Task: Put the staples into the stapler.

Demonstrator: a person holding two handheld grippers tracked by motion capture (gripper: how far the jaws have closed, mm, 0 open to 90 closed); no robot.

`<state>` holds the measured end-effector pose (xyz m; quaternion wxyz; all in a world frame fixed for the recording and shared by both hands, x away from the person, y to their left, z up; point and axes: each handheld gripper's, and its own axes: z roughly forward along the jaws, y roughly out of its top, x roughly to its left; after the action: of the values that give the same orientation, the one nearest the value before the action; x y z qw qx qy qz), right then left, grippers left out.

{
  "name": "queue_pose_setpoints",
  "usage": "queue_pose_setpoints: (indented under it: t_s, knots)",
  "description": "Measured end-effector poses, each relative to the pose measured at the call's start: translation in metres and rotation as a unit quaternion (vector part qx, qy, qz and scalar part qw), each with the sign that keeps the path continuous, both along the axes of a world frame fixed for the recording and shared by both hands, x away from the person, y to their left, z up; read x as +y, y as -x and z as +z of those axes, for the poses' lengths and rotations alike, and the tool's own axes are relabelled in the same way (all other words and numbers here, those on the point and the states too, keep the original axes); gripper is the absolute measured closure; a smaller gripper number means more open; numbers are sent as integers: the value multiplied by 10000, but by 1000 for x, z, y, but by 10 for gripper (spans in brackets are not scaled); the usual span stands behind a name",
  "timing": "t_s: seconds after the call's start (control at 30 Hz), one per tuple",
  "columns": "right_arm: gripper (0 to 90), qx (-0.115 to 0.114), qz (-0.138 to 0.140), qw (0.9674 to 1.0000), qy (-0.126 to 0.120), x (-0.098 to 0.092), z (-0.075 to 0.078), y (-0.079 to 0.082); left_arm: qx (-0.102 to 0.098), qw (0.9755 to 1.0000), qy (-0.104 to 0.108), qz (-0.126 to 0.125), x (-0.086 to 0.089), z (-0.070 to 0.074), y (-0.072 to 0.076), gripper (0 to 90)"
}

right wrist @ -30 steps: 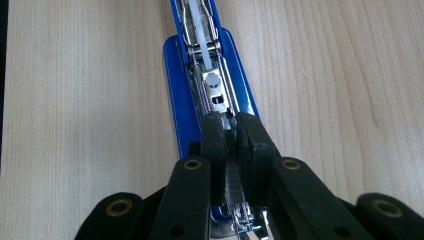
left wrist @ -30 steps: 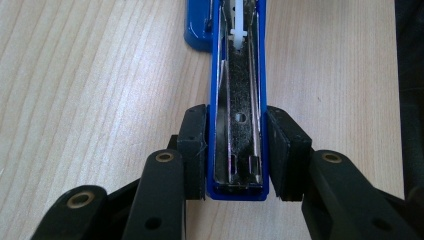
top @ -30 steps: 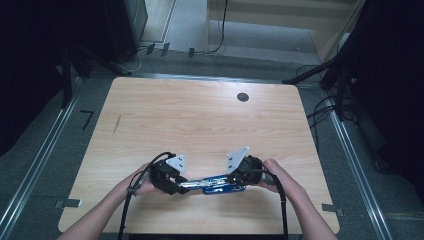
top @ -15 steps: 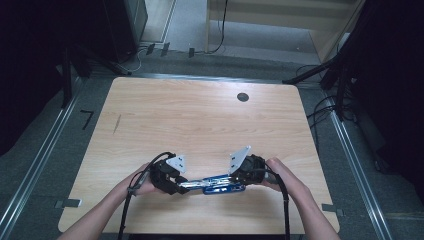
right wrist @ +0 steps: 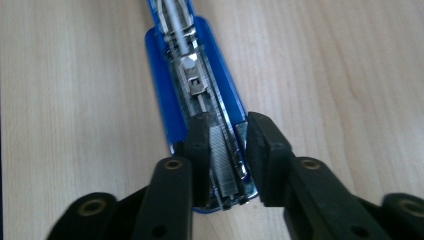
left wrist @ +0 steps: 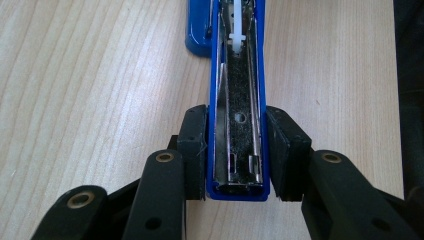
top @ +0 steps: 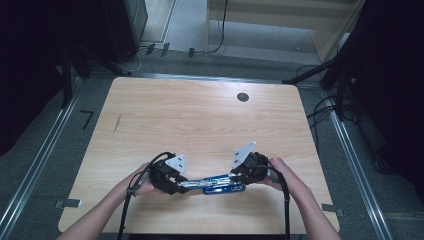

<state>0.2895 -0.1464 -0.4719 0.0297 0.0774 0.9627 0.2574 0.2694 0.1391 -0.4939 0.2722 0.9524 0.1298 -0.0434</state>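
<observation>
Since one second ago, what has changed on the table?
The right gripper has just been opening its jaws around the staple strip in the open blue stapler. The left gripper clamps the stapler's top arm as before; both hands kept their places.

One camera looks down from above the table (top: 200, 115); two ride close, sharing the opened stapler (top: 212, 184).

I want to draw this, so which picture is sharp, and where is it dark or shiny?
High view: the table is lit, the floor around it dark, the blue stapler small and soft. Left gripper view: sharpest, glare on the metal staple channel. Right gripper view: slightly blurred, the staples gleam.
</observation>
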Motion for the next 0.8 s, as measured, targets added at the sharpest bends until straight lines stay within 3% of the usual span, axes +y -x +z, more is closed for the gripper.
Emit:
queue_pose_setpoints:
  t_s: [0.13, 0.43, 0.7, 0.8]
  knots:
    - [677, 140, -234, 9996, -81, 2, -1, -3, -51, 10000, -15, -23, 0, 2, 0, 653]
    - [627, 132, -722, 9973, 5, 13, -5, -3, -192, 9998, 107, 4, -1, 9, 3, 654]
    - [593, 201, -913, 9956, 111, 12, -3, -3, -336, 9993, 139, 23, -5, 13, 5, 657]
    - [540, 240, -1051, 9942, -23, 7, -2, -4, -350, 9993, 125, 18, -5, 14, 5, 657]
